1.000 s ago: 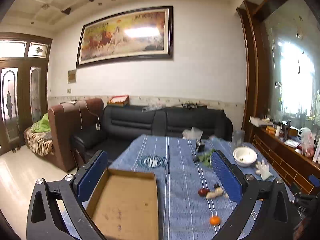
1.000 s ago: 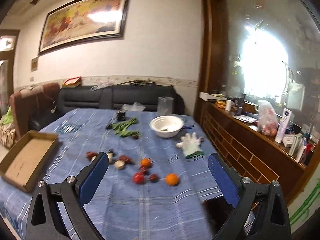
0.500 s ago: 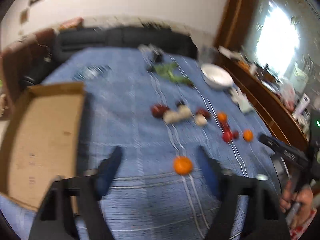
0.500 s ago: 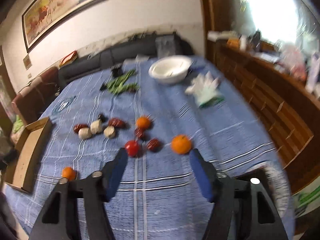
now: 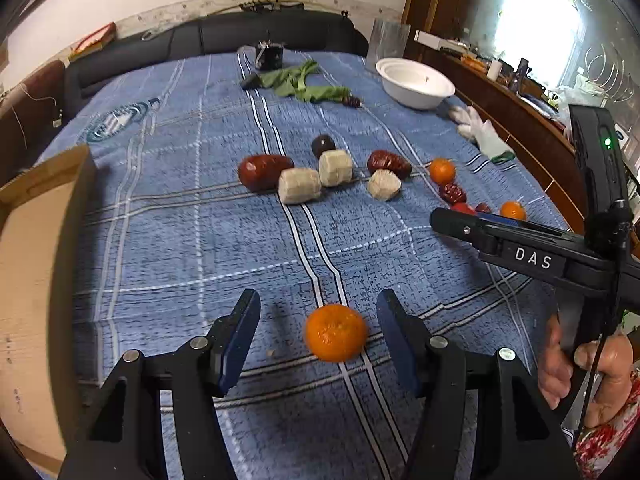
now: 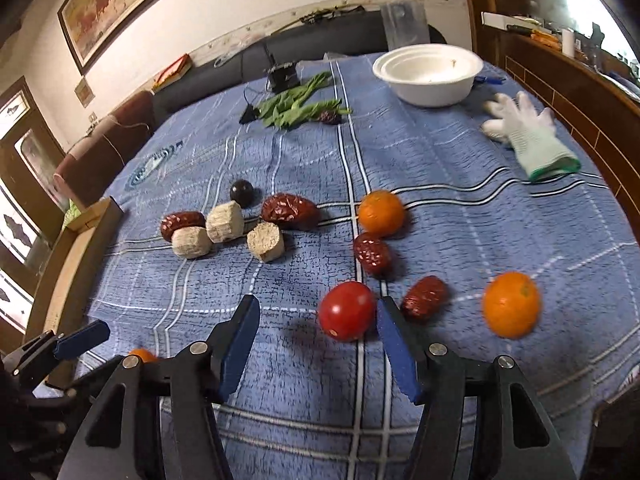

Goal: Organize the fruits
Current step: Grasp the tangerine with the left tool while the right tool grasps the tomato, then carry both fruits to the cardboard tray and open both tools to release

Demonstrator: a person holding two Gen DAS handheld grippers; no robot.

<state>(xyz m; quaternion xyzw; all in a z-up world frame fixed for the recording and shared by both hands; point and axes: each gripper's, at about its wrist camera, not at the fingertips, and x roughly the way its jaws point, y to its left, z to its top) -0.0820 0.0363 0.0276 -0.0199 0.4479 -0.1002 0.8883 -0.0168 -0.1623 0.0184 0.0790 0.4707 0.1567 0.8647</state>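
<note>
A blue checked cloth (image 5: 168, 240) covers the worktop before a dark sofa (image 5: 208, 38). Left gripper (image 5: 318, 334), fingers released and lately narrowing, straddles an orange (image 5: 336, 333); right gripper (image 6: 318, 334), likewise, flanks a tomato (image 6: 347, 316).

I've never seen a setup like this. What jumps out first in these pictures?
Bright fruit scattered on a blue checked cloth. In the left view, the left hand-held gripper brackets an orange without touching it; in the right view, the right hand-held gripper has a tomato by its right finger. Further back sits a white bowl.
</note>
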